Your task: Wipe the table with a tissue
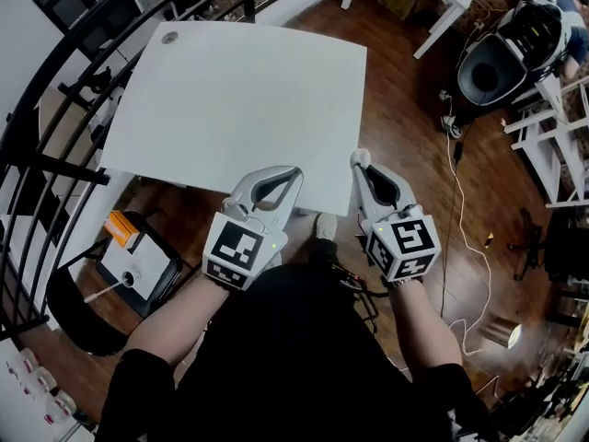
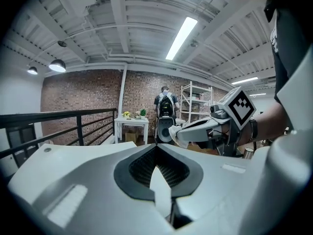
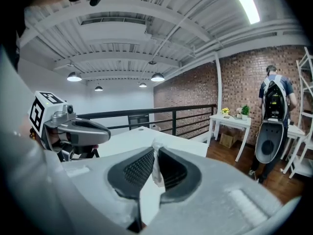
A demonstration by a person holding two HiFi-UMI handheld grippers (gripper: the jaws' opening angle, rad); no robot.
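Open room was offered over the white table (image 1: pixel 239 99); its left and far sides were hemmed by a black railing (image 1: pixel 57 70).

table (image 1: pixel 230 90) white | tissue (image 3: pixel 156 162) white | floor (image 1: pixel 405 109) brown wood | railing (image 3: pixel 173 121) black

Bright, even indoor light from ceiling tube (image 2: pixel 182 32) & pendant lamps (image 3: pixel 157 77); white surface (image 1: pixel 239 99) looks evenly lit. Strong fisheye bend w/ dark corners. Close-up jaws look a bit soft.

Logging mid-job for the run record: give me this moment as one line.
left gripper: shut, empty | right gripper: shut on white crumpled tissue | white rectangular table: both grippers at near edge
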